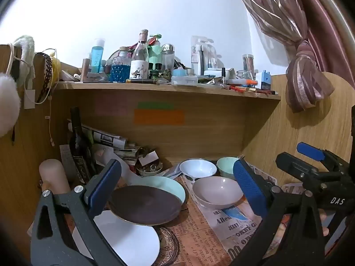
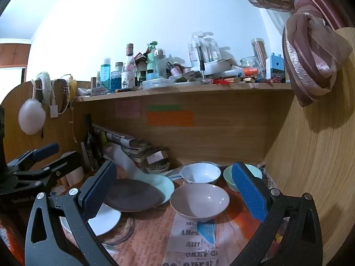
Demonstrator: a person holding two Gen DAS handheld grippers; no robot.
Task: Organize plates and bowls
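Gaping jaws — left gripper (image 1: pixel 177 190), right gripper (image 2: pixel 175 190) — empty

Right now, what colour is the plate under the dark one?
Pale mint green plate, partly covered by the dark brown plate; clearest in left wrist view.

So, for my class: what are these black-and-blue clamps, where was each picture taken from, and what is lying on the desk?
Each clamp is a hand-held grasping tool with a camera behind its two blue-padded fingers. One picture looks along the left tool, the other along the right tool; each also glimpses the other at its edge. Both are open and hold nothing. On the newspaper-covered desk lie a dark plate overlapping a mint plate and a white plate, plus a pinkish bowl, a white bowl and a mint bowl. The shelf above carries bottles.
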